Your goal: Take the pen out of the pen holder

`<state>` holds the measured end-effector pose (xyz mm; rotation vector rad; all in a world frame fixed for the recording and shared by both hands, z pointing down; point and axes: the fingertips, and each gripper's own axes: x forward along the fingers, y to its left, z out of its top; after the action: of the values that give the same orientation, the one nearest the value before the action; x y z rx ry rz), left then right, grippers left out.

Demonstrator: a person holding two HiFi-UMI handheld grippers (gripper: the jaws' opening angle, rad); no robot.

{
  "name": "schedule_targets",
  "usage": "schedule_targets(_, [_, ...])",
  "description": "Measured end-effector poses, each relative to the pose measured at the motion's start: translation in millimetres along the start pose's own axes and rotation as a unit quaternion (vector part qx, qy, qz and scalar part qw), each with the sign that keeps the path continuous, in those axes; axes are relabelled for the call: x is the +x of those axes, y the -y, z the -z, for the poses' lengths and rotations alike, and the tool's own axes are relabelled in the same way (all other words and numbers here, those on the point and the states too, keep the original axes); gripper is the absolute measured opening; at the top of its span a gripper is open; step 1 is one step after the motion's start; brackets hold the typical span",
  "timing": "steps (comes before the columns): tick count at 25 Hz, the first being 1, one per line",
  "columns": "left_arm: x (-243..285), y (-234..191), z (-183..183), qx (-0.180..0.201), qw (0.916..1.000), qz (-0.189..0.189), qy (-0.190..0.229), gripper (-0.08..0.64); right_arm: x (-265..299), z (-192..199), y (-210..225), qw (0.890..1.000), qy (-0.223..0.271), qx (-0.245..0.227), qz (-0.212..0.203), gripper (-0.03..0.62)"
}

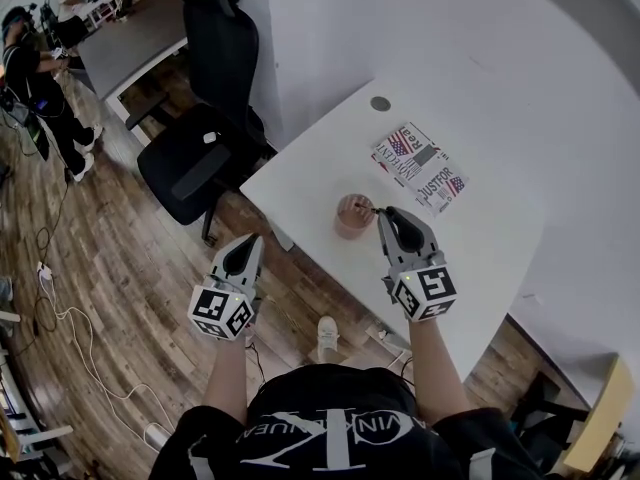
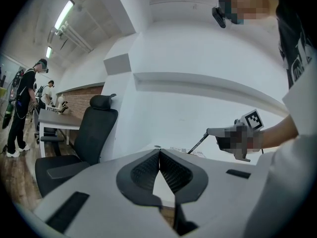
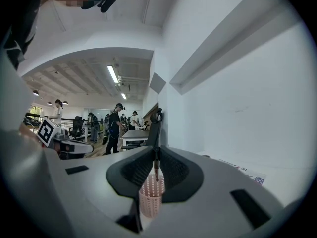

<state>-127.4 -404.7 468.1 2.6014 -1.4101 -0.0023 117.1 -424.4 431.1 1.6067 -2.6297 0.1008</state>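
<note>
A pink mesh pen holder [image 1: 352, 218] stands near the front edge of the white table [image 1: 470, 88]. My right gripper [image 1: 381, 211] hovers just right of it, shut on a thin dark pen [image 1: 372, 209]. In the right gripper view the pen [image 3: 156, 171] hangs from the pinched jaws [image 3: 156, 155], its lower end at the mouth of the holder [image 3: 150, 198]. My left gripper [image 1: 250, 240] hangs off the table's left edge over the floor, shut with nothing in it [image 2: 159, 151]. From the left gripper view the pen [image 2: 197, 145] slants down from the right gripper [image 2: 213, 131].
A printed paper [image 1: 420, 166] lies flat behind the holder and a round grey grommet [image 1: 380, 103] sits farther back. A black office chair [image 1: 205, 138] stands left of the table. Cables [image 1: 60, 308] trail over the wood floor, and people [image 1: 35, 78] stand by a grey desk [image 1: 130, 38].
</note>
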Motion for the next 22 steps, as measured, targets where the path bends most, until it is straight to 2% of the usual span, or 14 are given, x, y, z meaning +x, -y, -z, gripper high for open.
schedule_targets(22, [-15,14,-19,0.012,0.9997,0.009,0.021,0.015,-40,-22,3,0.999,0.026,-0.008,0.033,0.057])
